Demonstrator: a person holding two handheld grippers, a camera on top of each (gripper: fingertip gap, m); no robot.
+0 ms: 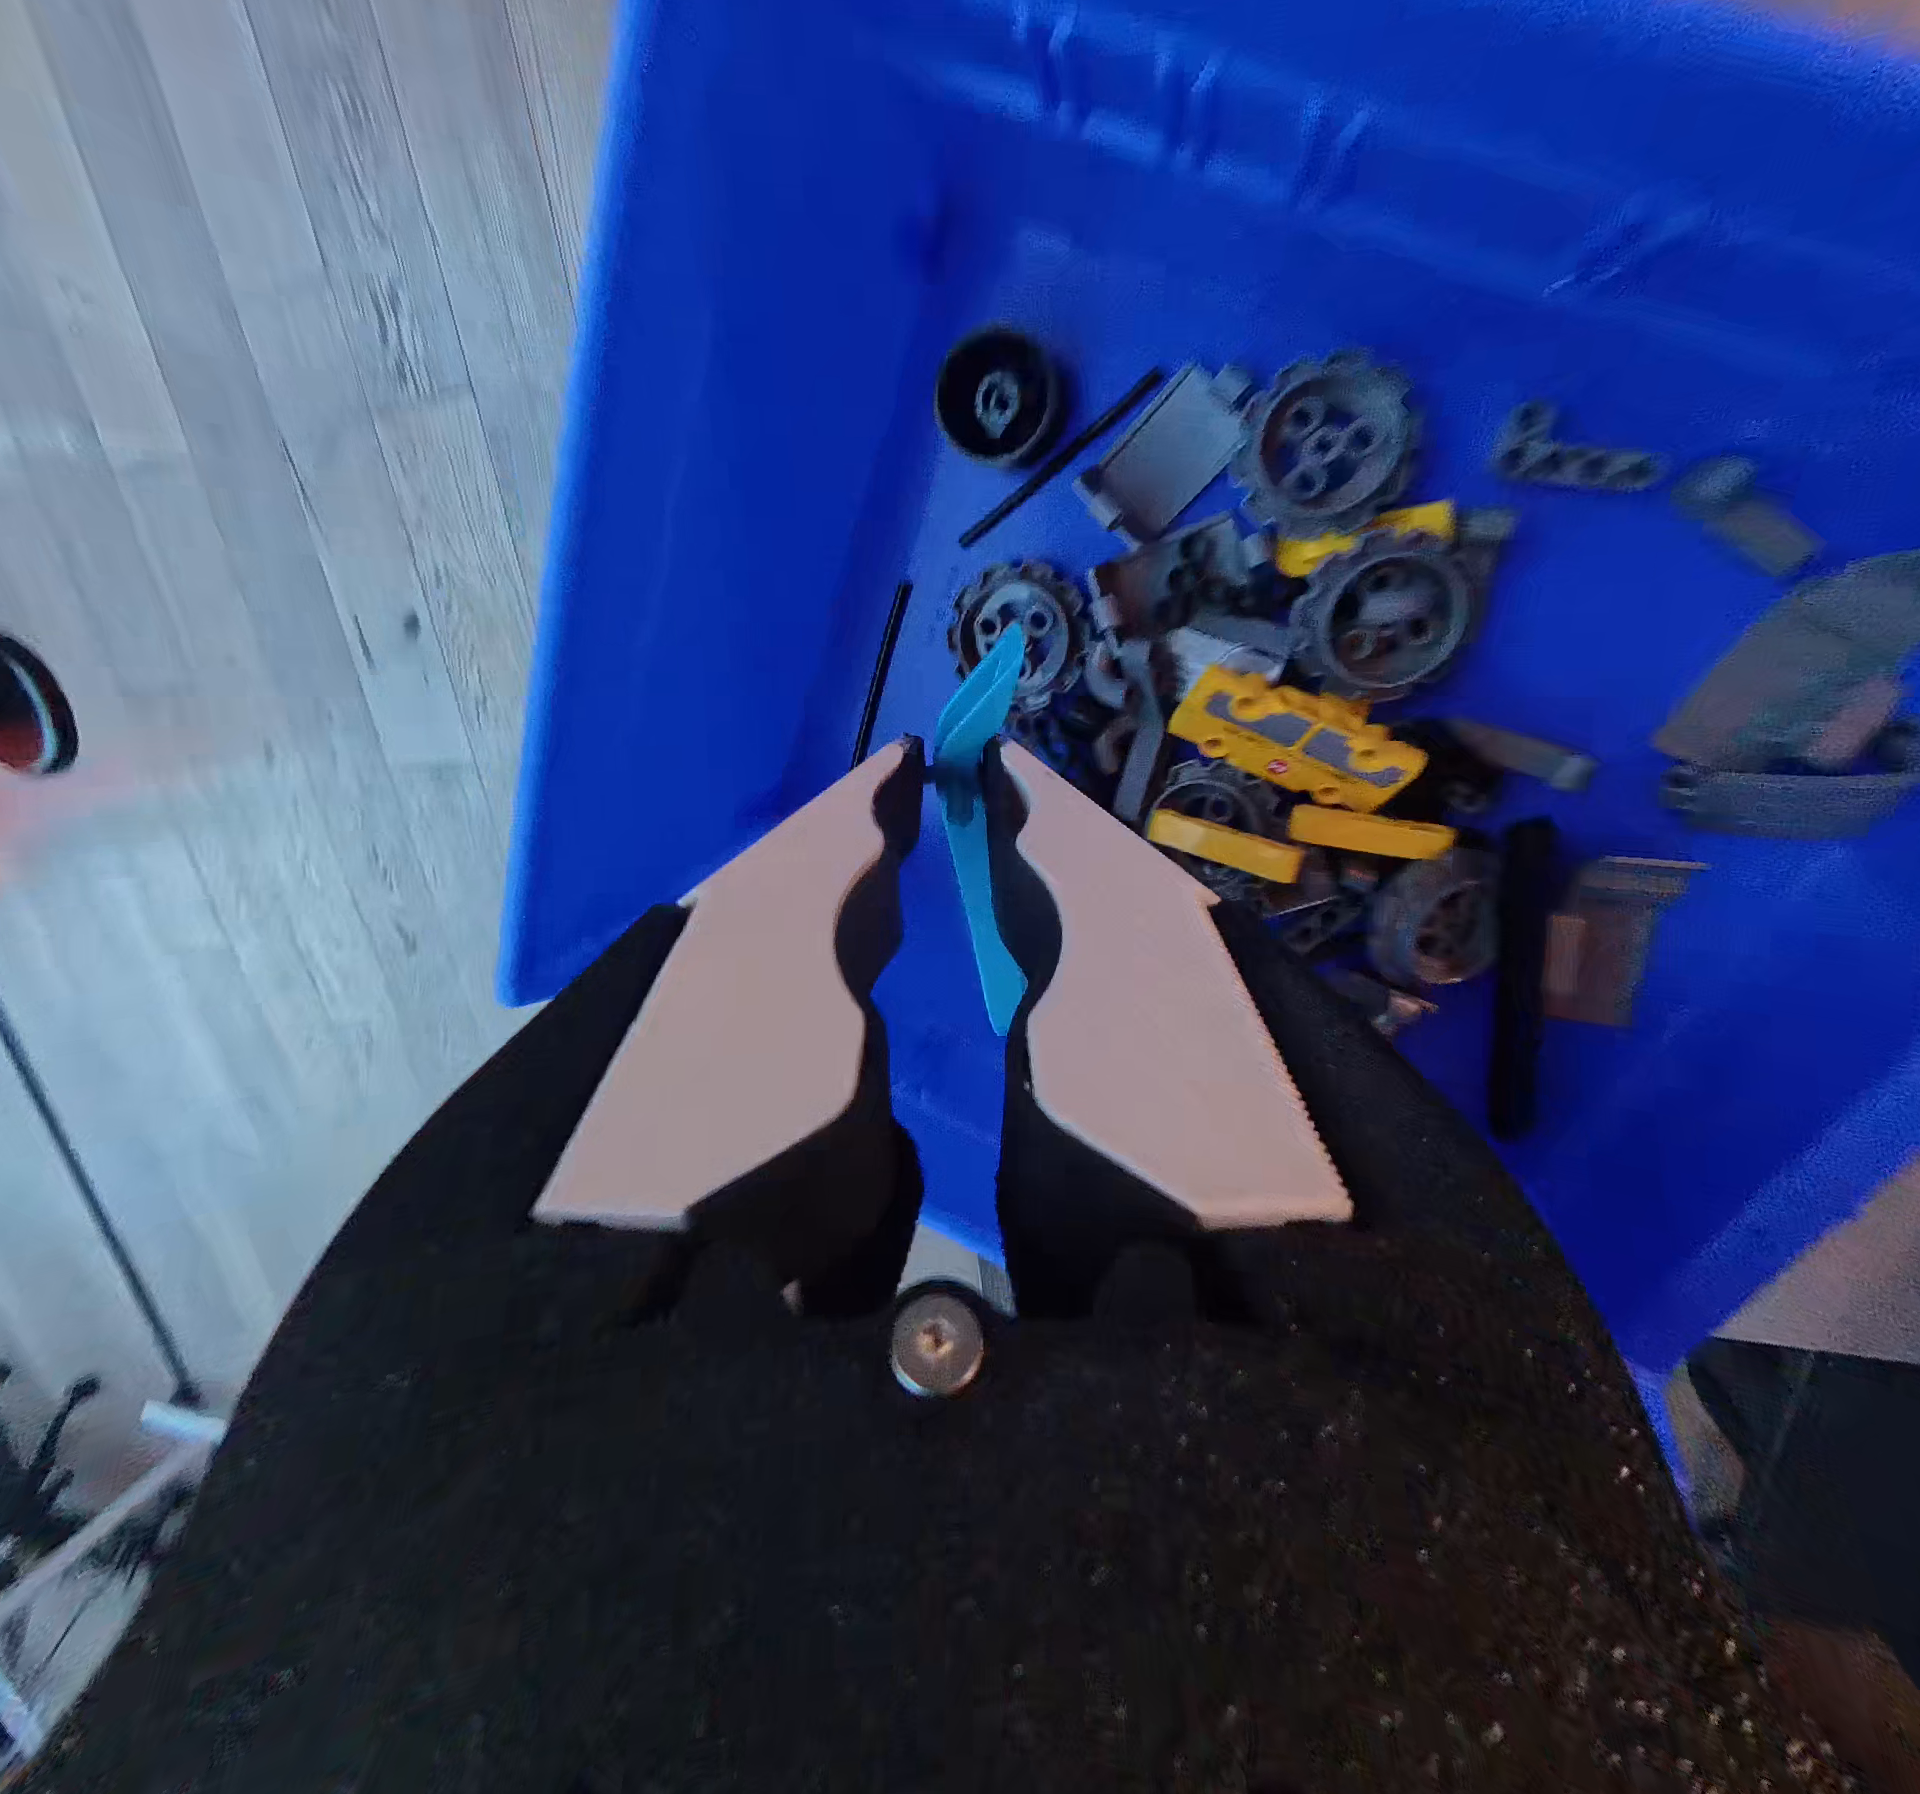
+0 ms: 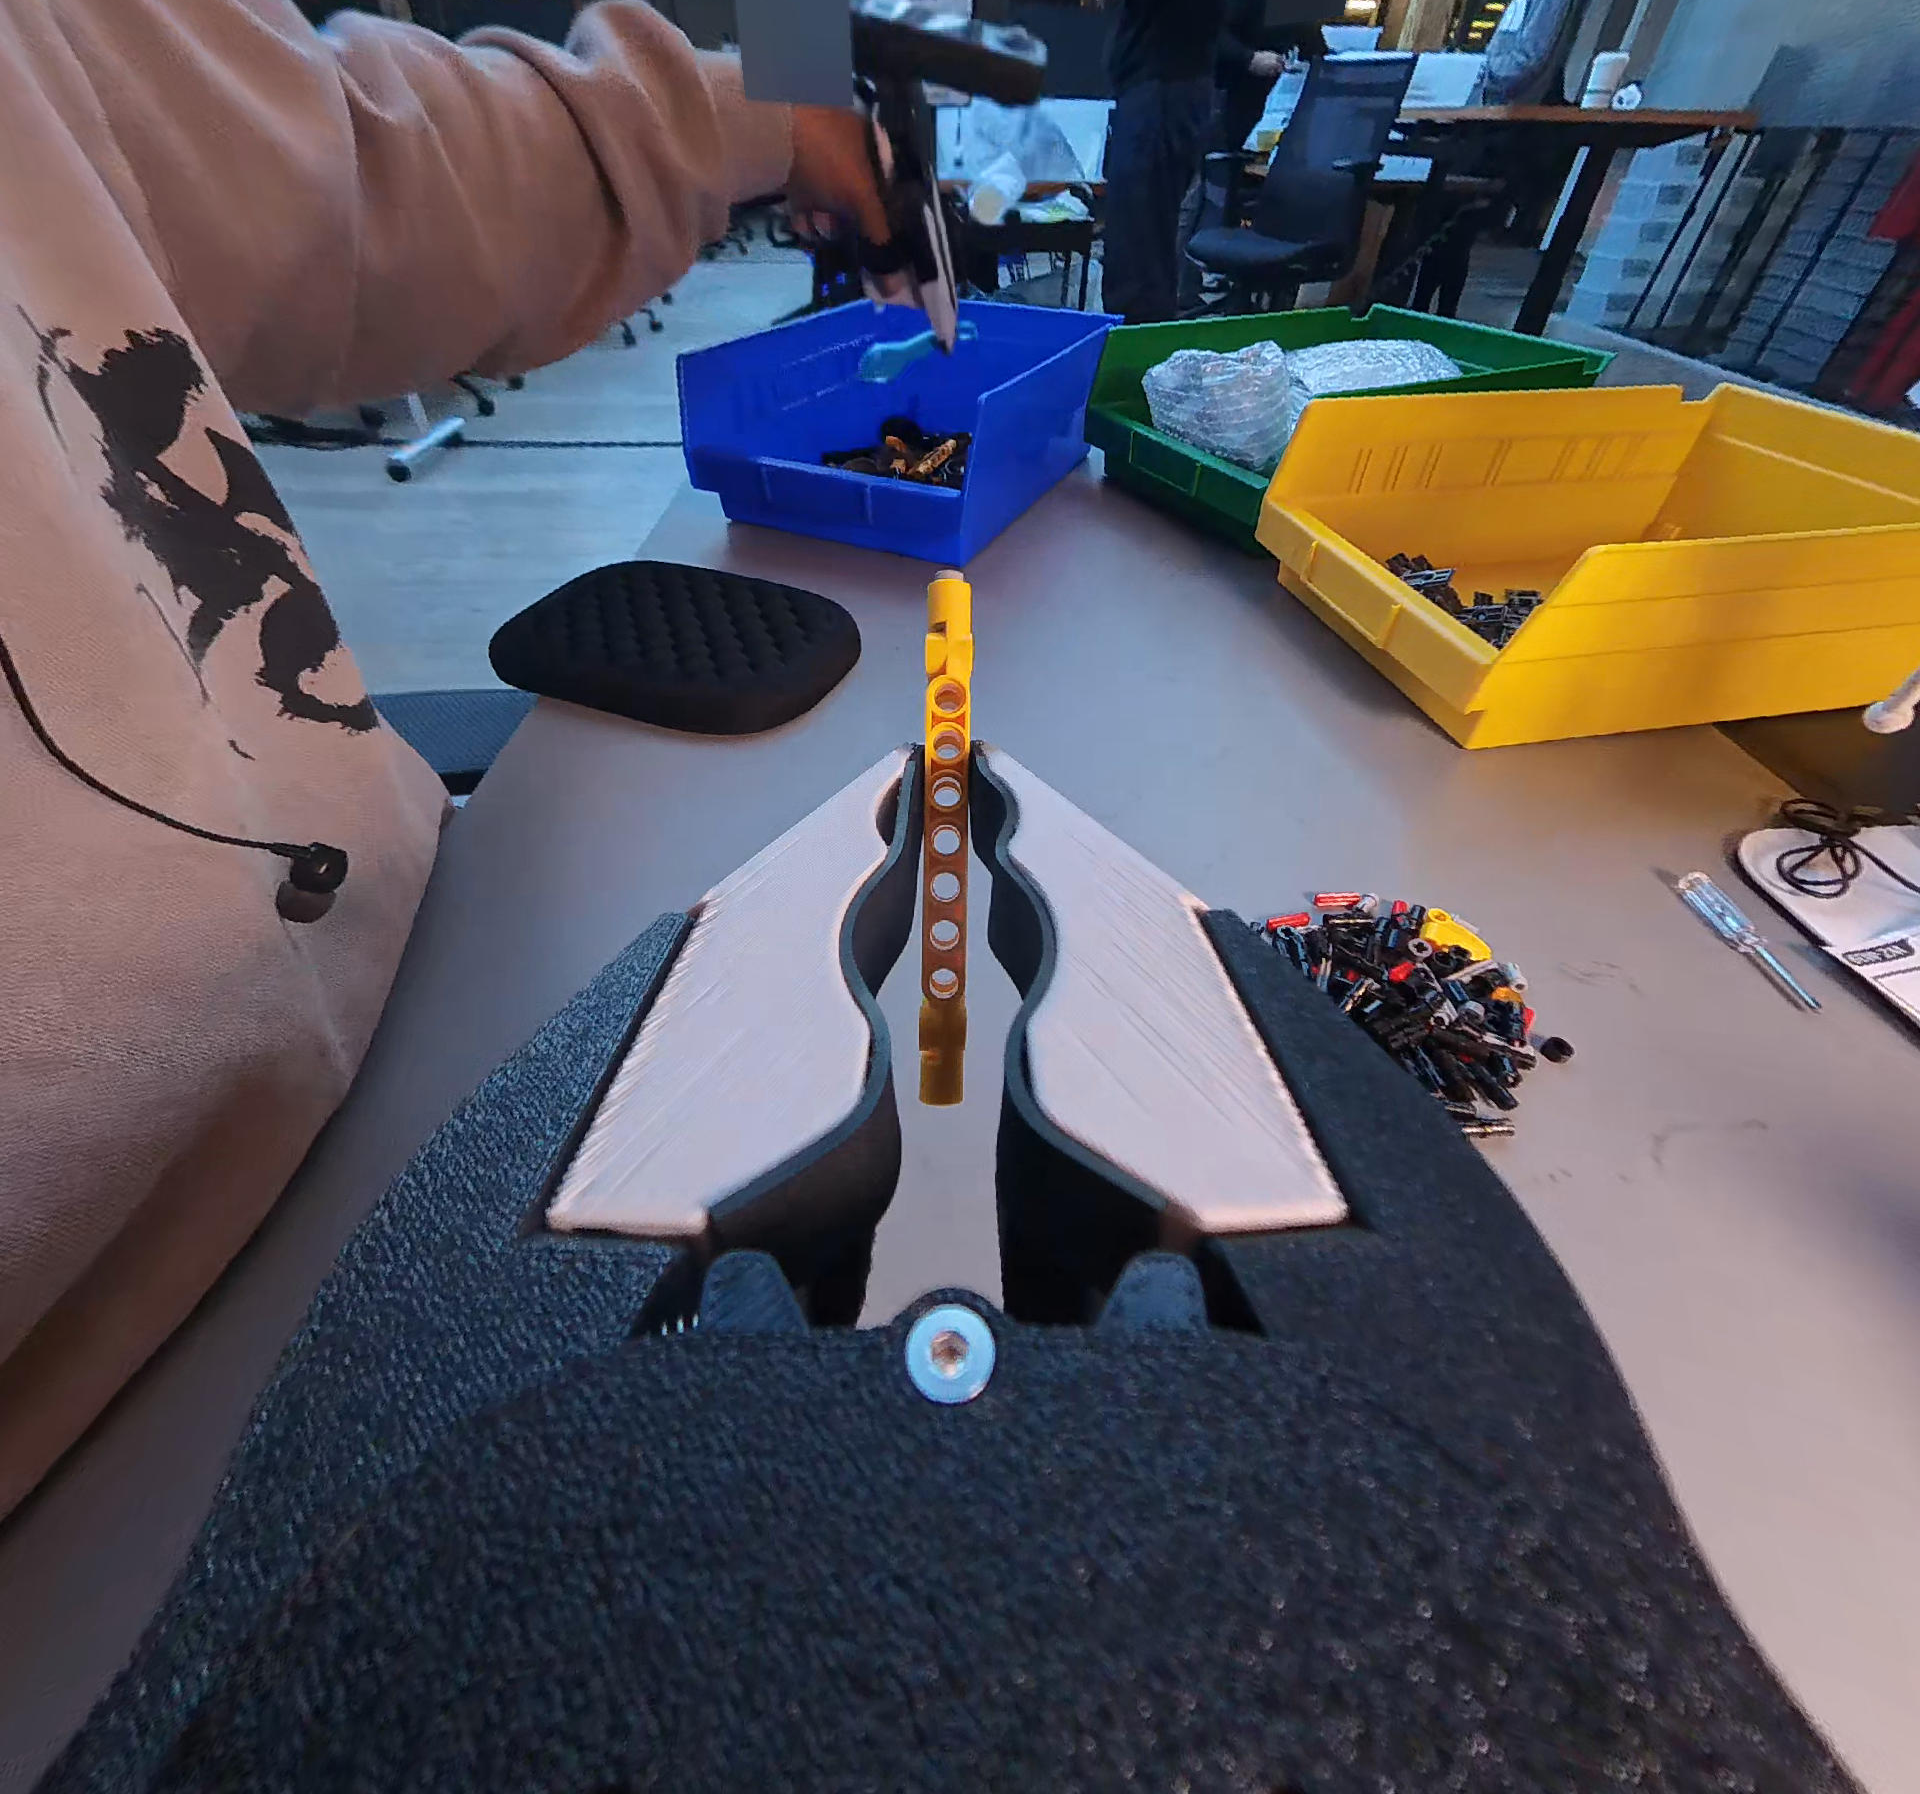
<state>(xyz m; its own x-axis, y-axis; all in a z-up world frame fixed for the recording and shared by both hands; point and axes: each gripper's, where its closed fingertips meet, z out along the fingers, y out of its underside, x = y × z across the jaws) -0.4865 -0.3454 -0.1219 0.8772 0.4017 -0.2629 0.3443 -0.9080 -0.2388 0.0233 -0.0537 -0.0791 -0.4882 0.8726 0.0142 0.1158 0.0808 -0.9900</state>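
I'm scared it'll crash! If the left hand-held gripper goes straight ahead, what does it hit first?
Probably the grey gear wheel lying in the blue bin, just beyond the light blue piece that the left hand-held gripper holds; depth is unclear.

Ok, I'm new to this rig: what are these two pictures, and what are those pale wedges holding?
Each picture comes from a camera riding on a hand-held two-finger gripper, looking along its pale fingers. In the left wrist view, the left gripper pinches a light blue piece above the blue bin of grey wheels and yellow bricks. In the right wrist view, the right gripper clamps a yellow beam with holes over the grey table. The table also carries a green bin, a yellow bin, a black pad, a pile of small pins and a screwdriver.
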